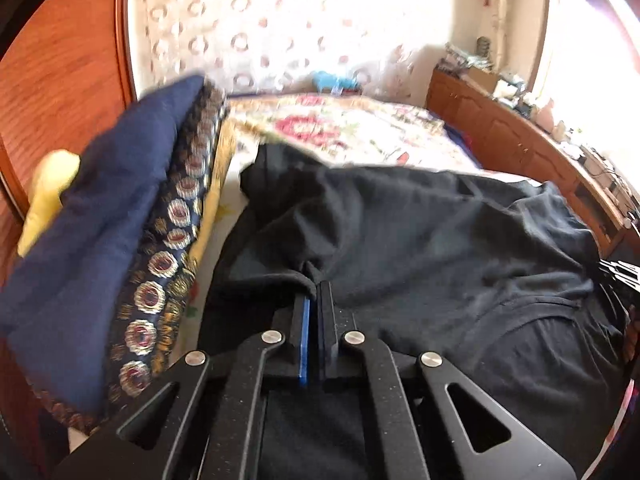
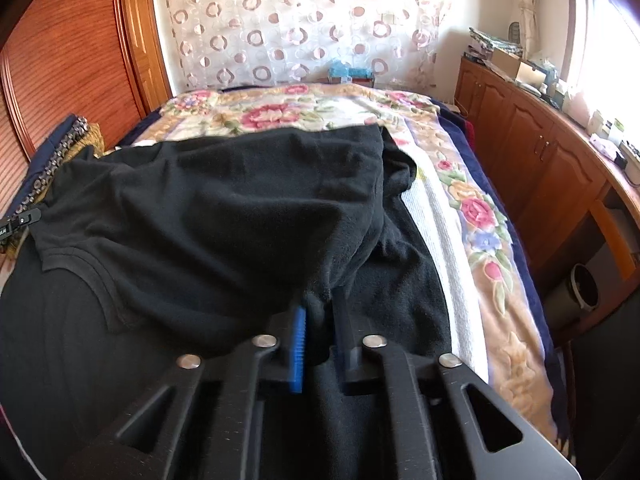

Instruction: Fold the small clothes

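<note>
A black garment (image 1: 420,232) lies spread over the flowered bedspread (image 1: 340,128). My left gripper (image 1: 314,288) is shut on a bunched fold of its left edge and lifts it slightly. In the right wrist view the same black garment (image 2: 208,208) fills the middle, with a seamed hem at the left. My right gripper (image 2: 320,304) is shut on a gathered fold of its right side. The fabric hangs in a raised ridge between the two grips. The left gripper's body (image 2: 18,218) shows at the left edge.
A stack of dark blue patterned bedding (image 1: 132,220) with a yellow piece lies at the left by the wooden wardrobe (image 2: 68,60). Wooden cabinets (image 2: 540,152) with clutter on top run along the right. A patterned curtain (image 2: 300,20) hangs behind the bed.
</note>
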A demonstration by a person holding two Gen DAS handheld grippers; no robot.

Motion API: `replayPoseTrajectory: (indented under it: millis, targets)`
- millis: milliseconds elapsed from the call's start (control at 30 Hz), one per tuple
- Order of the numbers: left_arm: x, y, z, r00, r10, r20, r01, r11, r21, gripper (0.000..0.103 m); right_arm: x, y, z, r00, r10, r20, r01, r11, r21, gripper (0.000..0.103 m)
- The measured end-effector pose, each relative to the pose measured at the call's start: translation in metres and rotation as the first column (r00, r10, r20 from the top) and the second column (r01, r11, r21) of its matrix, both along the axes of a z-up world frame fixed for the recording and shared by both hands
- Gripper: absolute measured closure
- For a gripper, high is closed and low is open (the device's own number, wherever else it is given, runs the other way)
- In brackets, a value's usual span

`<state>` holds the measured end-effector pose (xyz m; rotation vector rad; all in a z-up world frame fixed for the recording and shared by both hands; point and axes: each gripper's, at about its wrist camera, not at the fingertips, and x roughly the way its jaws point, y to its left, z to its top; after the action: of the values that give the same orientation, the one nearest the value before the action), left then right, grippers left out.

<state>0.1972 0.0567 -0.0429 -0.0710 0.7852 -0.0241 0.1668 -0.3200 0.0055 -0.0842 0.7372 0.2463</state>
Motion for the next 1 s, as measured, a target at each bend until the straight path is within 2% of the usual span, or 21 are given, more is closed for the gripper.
replayPoseTrajectory:
  millis: [67,133,367,633,867,1000]
  targets:
    - [-0.009,-0.002,0.009,0.999,-0.007,0.034,0.006,1.0,0.028,0.1,-0.006,0.003,0.005,1.0,0.007,0.029,-0.007,1.0,-0.016,0.096]
    - [-0.021,-0.002,0.018,0.998,-0.021,0.067,0.02,1.0,0.019,0.1,-0.013,0.005,0.014,0.997,0.008,0.071,-0.006,0.999,-0.032,0.098]
    - [-0.049,-0.003,0.043,0.988,-0.054,0.146,0.06,0.998,-0.038,0.1,-0.033,-0.011,0.051,0.985,0.0,0.171,-0.007,0.999,0.044,0.098]
    - [-0.106,-0.008,0.062,0.969,-0.088,0.229,0.107,0.991,-0.074,0.1,-0.074,-0.029,0.063,0.976,0.041,0.212,-0.061,0.994,0.087,0.098]
    - [-0.145,-0.014,0.062,0.966,-0.12,0.231,0.146,0.985,-0.096,0.1,-0.119,-0.055,0.061,0.971,0.048,0.233,-0.081,0.987,0.136,0.098]
    - [-0.167,-0.017,0.071,0.958,-0.139,0.25,0.165,0.983,-0.084,0.1,-0.139,-0.057,0.062,0.964,0.054,0.26,-0.089,0.989,0.122,0.098]
